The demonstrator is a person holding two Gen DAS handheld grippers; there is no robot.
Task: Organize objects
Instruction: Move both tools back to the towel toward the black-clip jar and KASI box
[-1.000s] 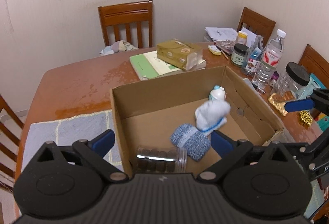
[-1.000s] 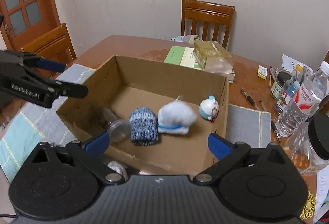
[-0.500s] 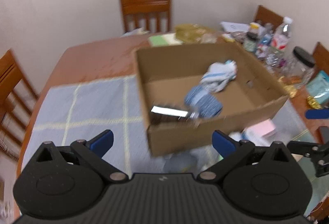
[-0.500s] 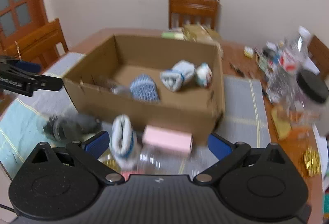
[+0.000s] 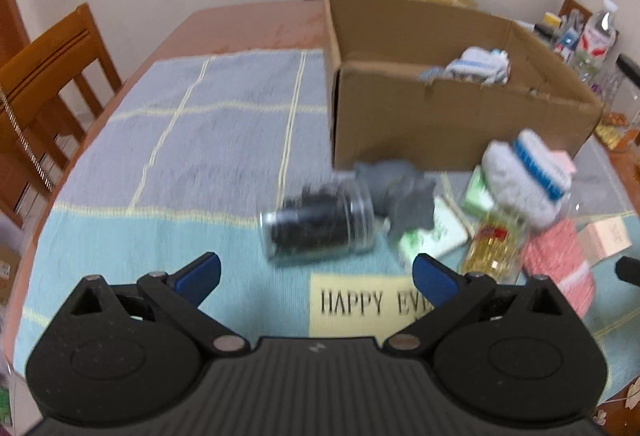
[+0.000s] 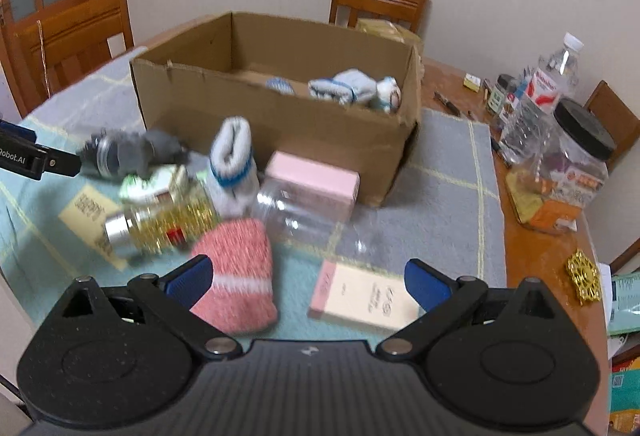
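Observation:
An open cardboard box stands on the cloth and holds rolled socks and a small figure. In front of it lie loose items: a dark-filled clear jar, a grey sock, a white and blue sock, a red sock, a gold-filled jar, an empty clear jar, a pink box and a pink-edged card box. My left gripper is open and empty, just short of the dark jar. My right gripper is open and empty over the red sock and card box.
A blue and grey checked cloth covers the wooden table. Bottles and jars crowd the right edge, with a black-lidded jar. Wooden chairs stand around. The left gripper's tip shows at the right wrist view's left edge.
Both grippers pulled back and down from above the box to the near side. The loose items in front of the box came into view. Both stayed open.

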